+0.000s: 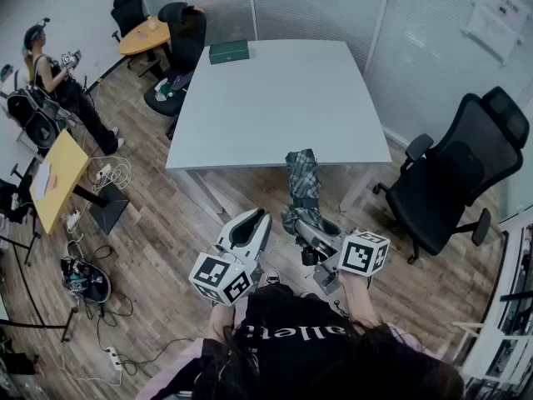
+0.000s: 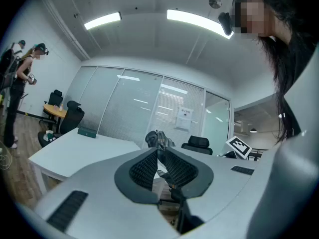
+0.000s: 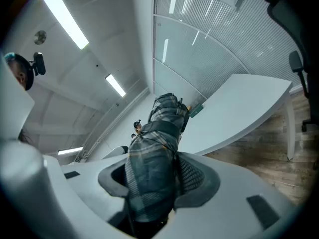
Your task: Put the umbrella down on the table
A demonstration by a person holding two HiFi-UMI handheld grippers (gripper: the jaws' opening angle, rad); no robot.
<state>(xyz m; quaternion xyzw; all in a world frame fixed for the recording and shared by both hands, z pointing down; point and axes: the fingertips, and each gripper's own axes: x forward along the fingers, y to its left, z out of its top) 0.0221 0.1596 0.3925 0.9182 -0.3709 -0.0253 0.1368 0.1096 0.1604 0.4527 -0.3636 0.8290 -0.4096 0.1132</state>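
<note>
The umbrella has its lower end hidden behind the right gripper.

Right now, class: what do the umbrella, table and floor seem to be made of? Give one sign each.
Umbrella: soft woven fabric, grey plaid, creased folds. Table: probably laminate, smooth matt white. Floor: wood or wood-look planks, visible grain.

The left gripper has its jaws closed tip to tip, with nothing between the black ribbed pads. Just past the tips rises the folded plaid umbrella. Ahead and left of the jaws spreads the white table, a green box on it. An office chair stands ahead to the right. A person stands far left.
</note>
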